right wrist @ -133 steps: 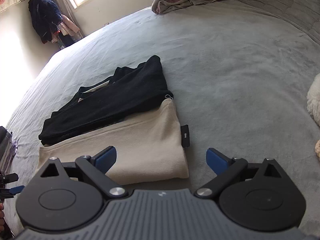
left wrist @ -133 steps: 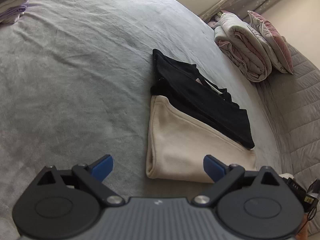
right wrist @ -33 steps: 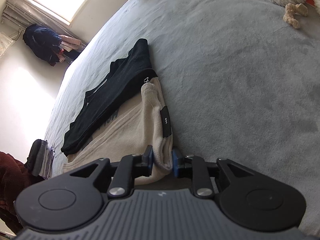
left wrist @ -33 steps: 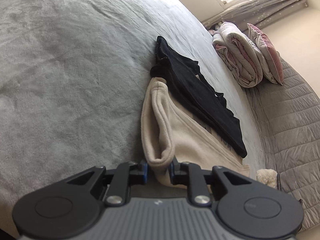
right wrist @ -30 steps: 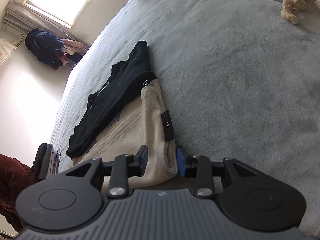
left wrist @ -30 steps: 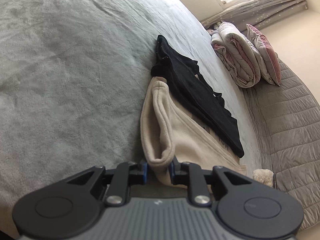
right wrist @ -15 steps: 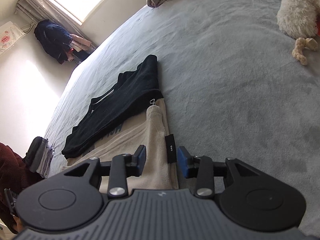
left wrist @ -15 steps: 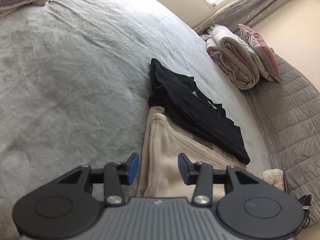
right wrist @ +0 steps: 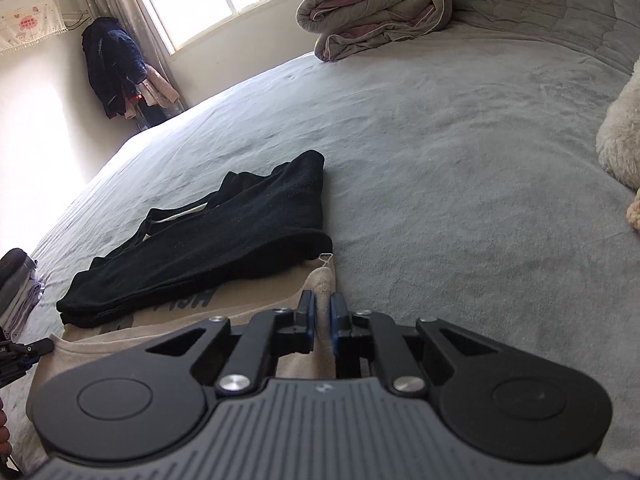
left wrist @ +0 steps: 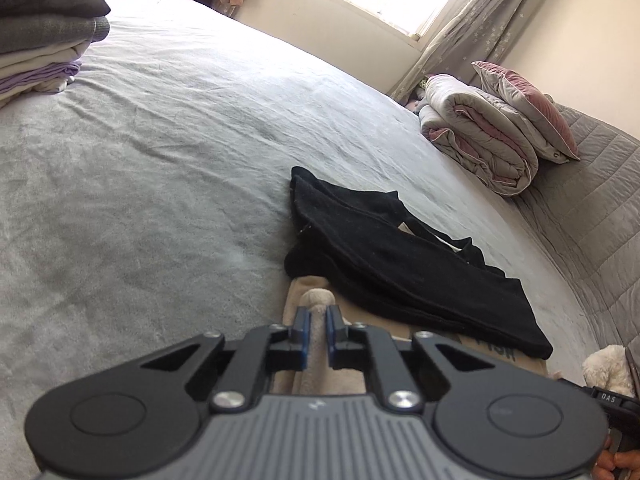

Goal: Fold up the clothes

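A wide bed (left wrist: pixel 160 168) under plush, faintly creased grey fabric fills a sunlit room with a curtained window. A rolled quilt (left wrist: pixel 480 140) lies far off, stacked folded laundry (left wrist: pixel 40 40) at the edge. Mid-bed, the fleecy beige garment (right wrist: pixel 248 304) lies under a black top (left wrist: pixel 400 264). The left gripper (left wrist: pixel 315 326) and right gripper (right wrist: pixel 323 316) each pinch a raised beige fold.

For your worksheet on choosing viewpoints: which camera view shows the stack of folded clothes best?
The left wrist view: the stack of folded clothes fills its top-left corner, with dark, grey, cream and lilac layers distinct. The right wrist view catches only a small sliver at its left edge.
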{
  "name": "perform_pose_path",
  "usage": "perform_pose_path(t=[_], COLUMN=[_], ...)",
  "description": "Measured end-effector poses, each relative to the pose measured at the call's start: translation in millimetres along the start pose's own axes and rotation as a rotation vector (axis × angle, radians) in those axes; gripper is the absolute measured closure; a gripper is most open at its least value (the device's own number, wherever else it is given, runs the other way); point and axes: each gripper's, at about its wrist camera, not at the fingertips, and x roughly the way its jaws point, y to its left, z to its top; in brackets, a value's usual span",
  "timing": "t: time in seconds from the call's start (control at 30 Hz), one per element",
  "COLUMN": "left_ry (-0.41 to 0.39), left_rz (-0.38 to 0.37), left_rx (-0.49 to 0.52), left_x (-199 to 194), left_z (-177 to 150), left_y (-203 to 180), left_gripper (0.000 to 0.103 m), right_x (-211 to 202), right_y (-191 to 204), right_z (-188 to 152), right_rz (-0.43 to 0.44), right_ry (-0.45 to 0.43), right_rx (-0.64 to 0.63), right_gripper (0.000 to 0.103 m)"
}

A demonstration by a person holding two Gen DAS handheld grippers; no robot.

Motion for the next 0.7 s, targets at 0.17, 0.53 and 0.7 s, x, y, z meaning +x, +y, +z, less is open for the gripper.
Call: perform_pose_path(t=[0.17, 0.53, 0.7], left_ry=[-0.109, -0.089, -0.134], left_rz=[0.003, 0.104, 0.152], left_rx=[0.015, 0.116, 0.194], left_x=[-17.4, 5.8, -10.5], left_z=[-3.6, -12.9, -12.3], left_y=[1.9, -5.2, -19.9], left_gripper=[0.096, 0.093, 0.082], right_x=[-1.8, 27.1, 11.5], right_y=[8.9, 8.5, 16.0], right_z=[-1.8, -6.5, -1.0], right_rz=[-0.023, -0.087, -0.103], right_ry=[-0.090, -0.050, -0.098], right_rx=[-0.076, -0.131, -0.167], right_gripper=[0.096, 0.094, 0.075])
